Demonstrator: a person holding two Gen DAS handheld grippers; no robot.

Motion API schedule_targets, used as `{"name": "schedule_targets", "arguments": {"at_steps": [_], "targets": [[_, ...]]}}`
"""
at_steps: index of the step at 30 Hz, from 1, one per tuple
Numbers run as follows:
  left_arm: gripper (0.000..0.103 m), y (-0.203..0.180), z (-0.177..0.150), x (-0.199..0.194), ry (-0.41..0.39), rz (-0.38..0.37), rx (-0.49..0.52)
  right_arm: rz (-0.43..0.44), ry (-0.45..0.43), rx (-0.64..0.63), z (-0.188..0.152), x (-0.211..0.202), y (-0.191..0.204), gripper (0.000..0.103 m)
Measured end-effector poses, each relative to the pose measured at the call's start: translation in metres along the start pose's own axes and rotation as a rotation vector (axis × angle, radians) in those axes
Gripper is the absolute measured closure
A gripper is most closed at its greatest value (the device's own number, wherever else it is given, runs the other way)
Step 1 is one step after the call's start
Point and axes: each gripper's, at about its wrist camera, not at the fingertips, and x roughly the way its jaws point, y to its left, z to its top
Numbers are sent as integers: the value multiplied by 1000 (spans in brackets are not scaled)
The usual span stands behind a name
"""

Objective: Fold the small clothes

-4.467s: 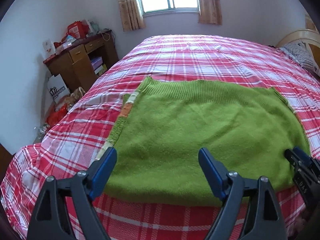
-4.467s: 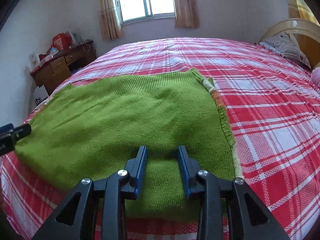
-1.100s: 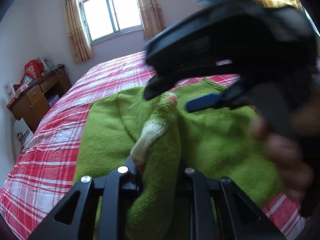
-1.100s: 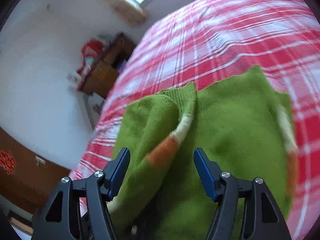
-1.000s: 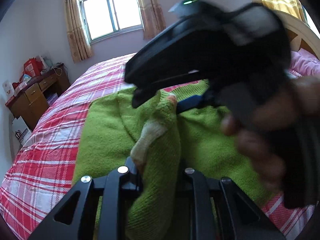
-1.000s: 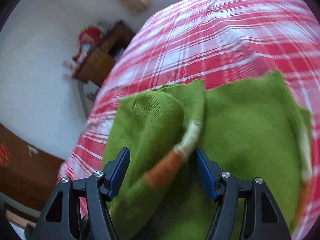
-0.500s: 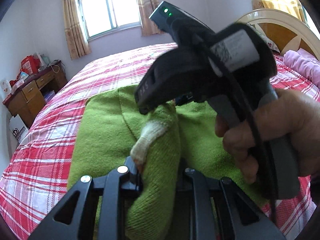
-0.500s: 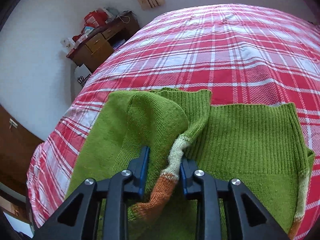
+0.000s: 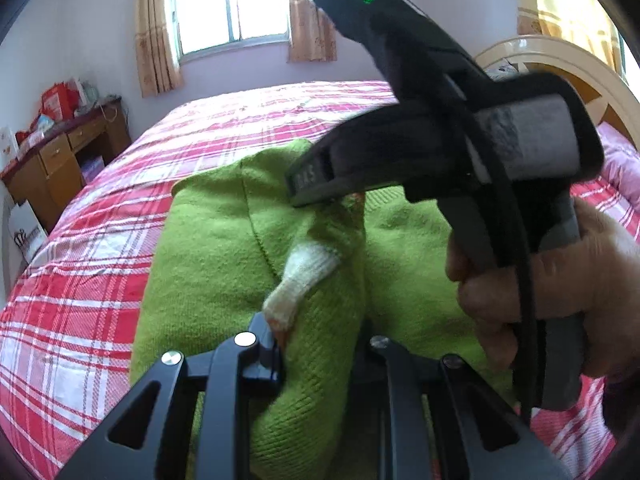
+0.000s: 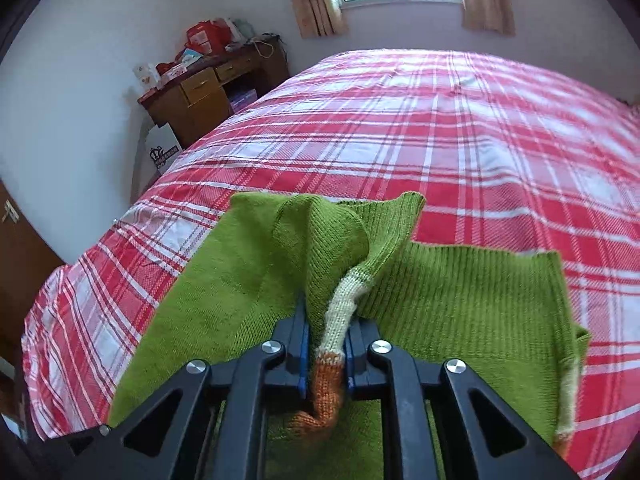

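We have both grippers clamped on the sweater (image 10: 248, 280): left gripper (image 9: 316, 356) low centre grips a bunched fold, right gripper (image 10: 326, 350) pinches the striped edge. Sweater lies mid-frame on the bed (image 10: 460, 140).

the sweater (image 10: 248, 280) lies on the bed (image 10: 460, 152), a fold of it raised into the jaws of both grippers. the desk (image 10: 208, 92) stands beside the bed's left edge, the window (image 9: 232, 4) behind the bed, the headboard (image 9: 560, 64) at right.

Left hand-held gripper (image 9: 320, 354) clamped shut, right hand-held gripper (image 10: 326, 354) clamped shut, right hand (image 9: 560, 292) gripping its handle
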Motion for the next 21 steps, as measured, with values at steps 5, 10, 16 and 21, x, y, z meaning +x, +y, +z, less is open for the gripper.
{"name": "schedule_targets", "arguments": {"at_steps": [5, 10, 16, 21], "targets": [[81, -9, 4, -2, -1, 16, 20, 3, -6, 26, -2, -5, -9, 91], [81, -24, 8, -7, -16, 12, 46, 15, -32, 63, -2, -20, -22, 91], [81, -36, 11, -8, -10, -16, 51, -8, -41, 80, -6, -35, -38, 91], [81, -51, 9, -5, 1, -19, 74, -20, -40, 101, -14, -41, -53, 91]]}}
